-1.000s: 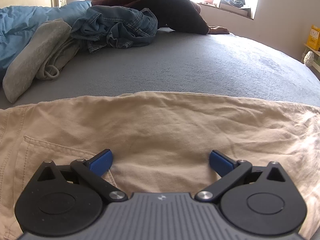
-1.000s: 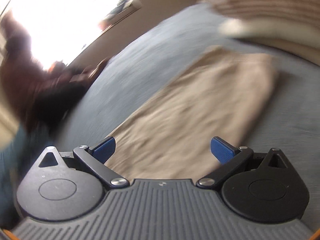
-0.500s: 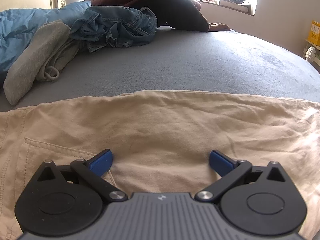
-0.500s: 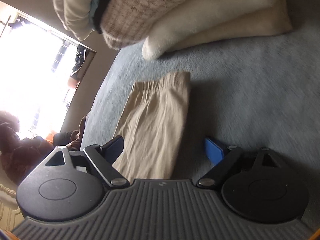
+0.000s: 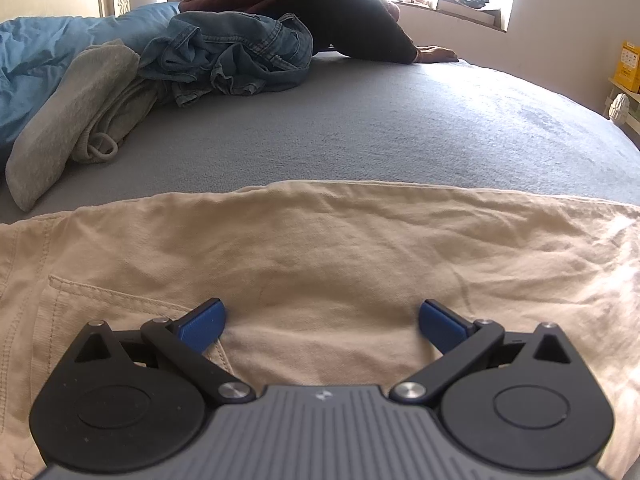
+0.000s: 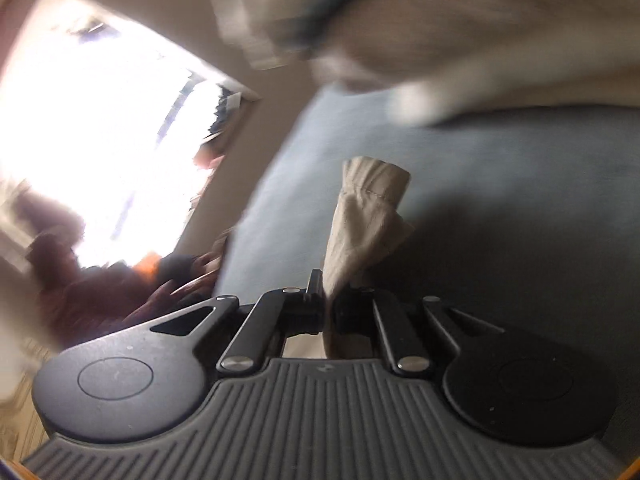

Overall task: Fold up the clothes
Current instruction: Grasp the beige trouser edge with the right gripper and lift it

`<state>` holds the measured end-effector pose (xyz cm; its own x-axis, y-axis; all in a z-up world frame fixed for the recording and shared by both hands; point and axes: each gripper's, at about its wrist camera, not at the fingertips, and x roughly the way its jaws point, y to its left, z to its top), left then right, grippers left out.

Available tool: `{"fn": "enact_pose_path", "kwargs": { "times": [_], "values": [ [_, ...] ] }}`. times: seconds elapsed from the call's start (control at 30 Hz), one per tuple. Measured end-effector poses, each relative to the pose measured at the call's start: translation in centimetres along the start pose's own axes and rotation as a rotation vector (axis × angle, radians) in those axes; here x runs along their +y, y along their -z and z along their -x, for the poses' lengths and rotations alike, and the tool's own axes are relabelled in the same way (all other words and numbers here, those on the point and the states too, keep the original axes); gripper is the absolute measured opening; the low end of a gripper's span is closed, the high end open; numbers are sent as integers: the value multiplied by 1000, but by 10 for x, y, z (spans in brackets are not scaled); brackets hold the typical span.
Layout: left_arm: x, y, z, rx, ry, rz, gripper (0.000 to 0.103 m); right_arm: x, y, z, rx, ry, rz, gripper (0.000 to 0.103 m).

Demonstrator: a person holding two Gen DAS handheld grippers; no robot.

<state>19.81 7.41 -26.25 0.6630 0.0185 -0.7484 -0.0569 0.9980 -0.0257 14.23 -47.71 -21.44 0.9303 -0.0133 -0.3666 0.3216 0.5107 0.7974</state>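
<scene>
Beige cotton trousers (image 5: pixel 320 264) lay flat on grey bed sheet (image 5: pixel 380 132). L gripper (image 5: pixel 320 320): jaws wide apart over fabric, nothing clamped. R gripper (image 6: pixel 328 312): jaws together, clamped on trousers' hem end, fabric bunched toward 12 o'clock. Denim pile (image 5: pixel 232 60) at 11 o'clock.

My right claw (image 6: pixel 329 312) is clamped on a bunched fold of the beige trousers (image 6: pixel 366 220), whose hemmed end sticks up past the pads. Below lies the grey bed (image 6: pixel 500 184). A blurred stack of pale bedding (image 6: pixel 480 40) fills the top; a bright window (image 6: pixel 108 128) glares left.
</scene>
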Motion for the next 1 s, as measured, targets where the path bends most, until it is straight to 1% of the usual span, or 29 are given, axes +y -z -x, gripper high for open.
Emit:
{"fn": "enact_pose_path", "kwargs": {
  "times": [0.1, 0.2, 0.37, 0.47, 0.6, 0.67, 0.8, 0.87, 0.93, 1.0],
  "values": [
    [1, 1, 1, -3, 8, 1, 103, 47, 16, 9, 54, -103, 71, 3],
    [3, 2, 2, -7, 20, -2, 103, 90, 37, 10, 125, -220, 95, 3],
    [6, 3, 4, -11, 48, -14, 103, 143, 85, 8, 263, -398, 29, 3],
    [12, 4, 8, -16, 77, -11, 103, 175, 115, -1, 345, -475, 32, 3],
    [30, 3, 26, -20, 127, 54, 103, 207, 150, -12, 437, -543, 31, 3],
    [42, 4, 39, -44, 148, 77, 103, 225, 171, -13, 482, -577, 46, 3],
    [66, 6, 61, -98, 109, 82, 103, 262, 208, -3, 544, -627, 151, 3],
    [81, 7, 67, -110, 84, 93, 103, 278, 228, -3, 574, -643, 205, 3],
    [98, 9, 71, -98, 63, 130, 102, 291, 246, -6, 605, -659, 228, 3],
    [116, 13, 85, -137, 31, 171, 102, 300, 259, -10, 613, -676, 220, 4]
  ]
}}
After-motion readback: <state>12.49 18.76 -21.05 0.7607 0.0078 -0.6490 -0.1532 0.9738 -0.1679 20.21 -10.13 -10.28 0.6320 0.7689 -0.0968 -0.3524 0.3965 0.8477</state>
